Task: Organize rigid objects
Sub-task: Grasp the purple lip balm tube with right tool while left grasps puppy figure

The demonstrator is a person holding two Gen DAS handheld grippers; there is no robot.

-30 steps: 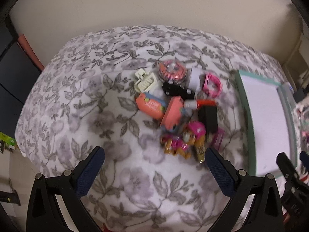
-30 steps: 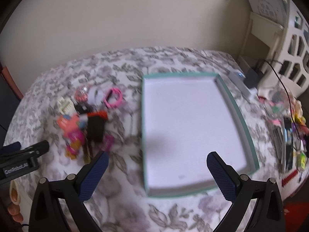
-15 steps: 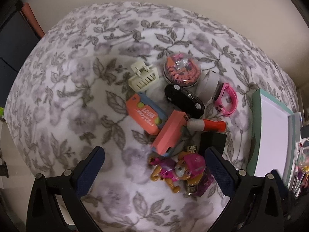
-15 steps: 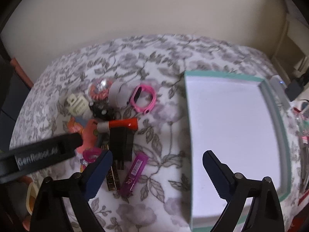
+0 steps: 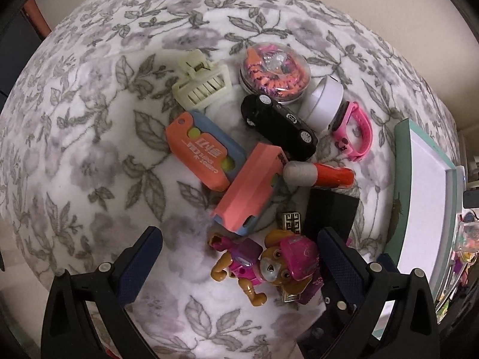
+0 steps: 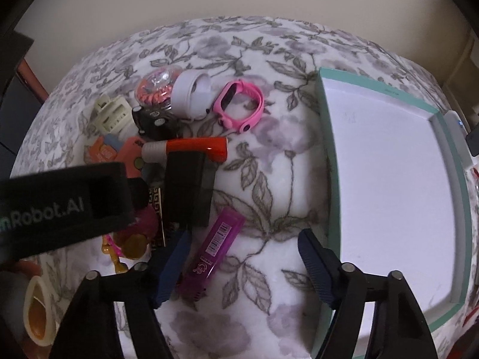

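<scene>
A heap of small objects lies on the floral cloth. My left gripper (image 5: 239, 257) is open, its fingers straddling a pink dog figure (image 5: 266, 266). Beyond it lie a salmon case (image 5: 250, 188), an orange eraser box (image 5: 200, 155), a black toy car (image 5: 278, 125), a cream hair clip (image 5: 203, 83), a pink watch (image 5: 353, 133) and a red-orange tube (image 5: 320, 175). My right gripper (image 6: 244, 257) is open and empty over a purple case (image 6: 214, 248), beside a black box (image 6: 188, 191). An empty teal-rimmed tray (image 6: 324, 155) lies to the right.
The left gripper's body (image 6: 63, 203) crosses the left of the right wrist view. A clear dome of beads (image 5: 274, 71) and a white round case (image 5: 324, 103) sit at the heap's far side. Clutter lies beyond the tray's right edge (image 5: 467, 239). A wall stands behind.
Both grippers have moved down and closer to the heap. The left one now straddles the dog figure; the right one has shifted left from the tray to the purple case.
</scene>
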